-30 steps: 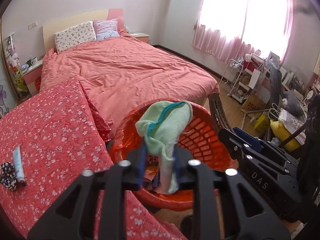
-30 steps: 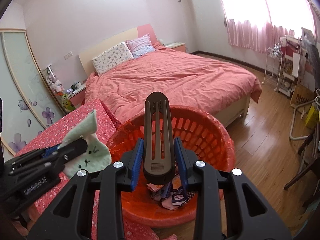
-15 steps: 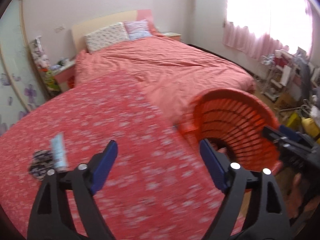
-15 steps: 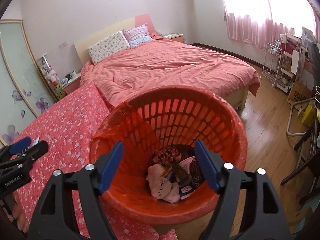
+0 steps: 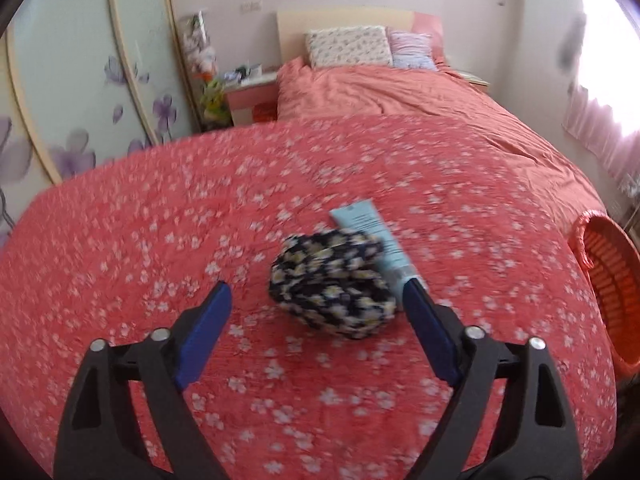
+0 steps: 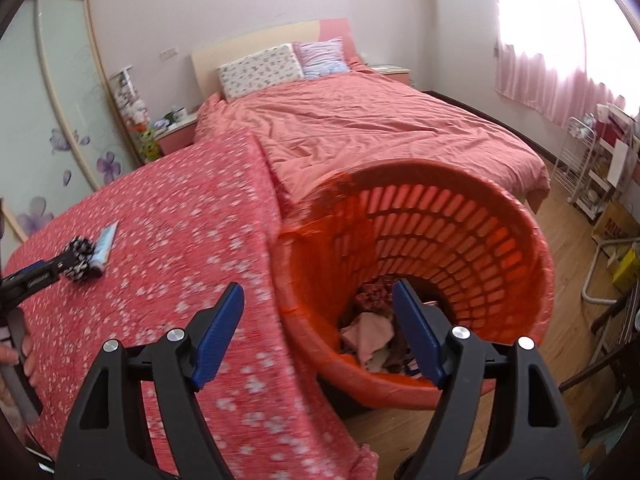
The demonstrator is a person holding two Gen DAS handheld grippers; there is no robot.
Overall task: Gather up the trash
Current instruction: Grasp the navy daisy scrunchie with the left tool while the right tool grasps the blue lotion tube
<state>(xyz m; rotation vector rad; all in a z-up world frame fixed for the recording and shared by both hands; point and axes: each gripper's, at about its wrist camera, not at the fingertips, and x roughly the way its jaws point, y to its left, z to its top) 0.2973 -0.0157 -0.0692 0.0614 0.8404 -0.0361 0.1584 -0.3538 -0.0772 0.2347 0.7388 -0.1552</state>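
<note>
- The step in hand looks like the approach to the next pickup: the left gripper [image 5: 316, 300] hangs over the red cloth with small white flowers [image 5: 160, 208] that covers the table, jaws spread and empty. Its jaws have been closing a little from their widest, with nothing pressed between them.
- A crumpled dark fabric piece with a pale daisy print [image 5: 334, 280] lies near the middle of the cloth, partly framed by the left jaws but not pinched. Touching its right side lies a pale blue plastic tube [image 5: 374, 240].
- The tube's long axis runs diagonally: its flat crimped end points toward the far edge of the cloth, its cap end toward the near right, next to the right blue pad. The fabric ball has no clear axis.
- The right gripper [image 6: 318, 316] is likewise released and empty, straddling the near rim of the round orange slotted plastic basket [image 6: 520, 240] beside the cloth's right edge, where discarded scraps lie.
- Next, I judge, the left jaws must lower around one item and clench, without dragging its neighbour.
</note>
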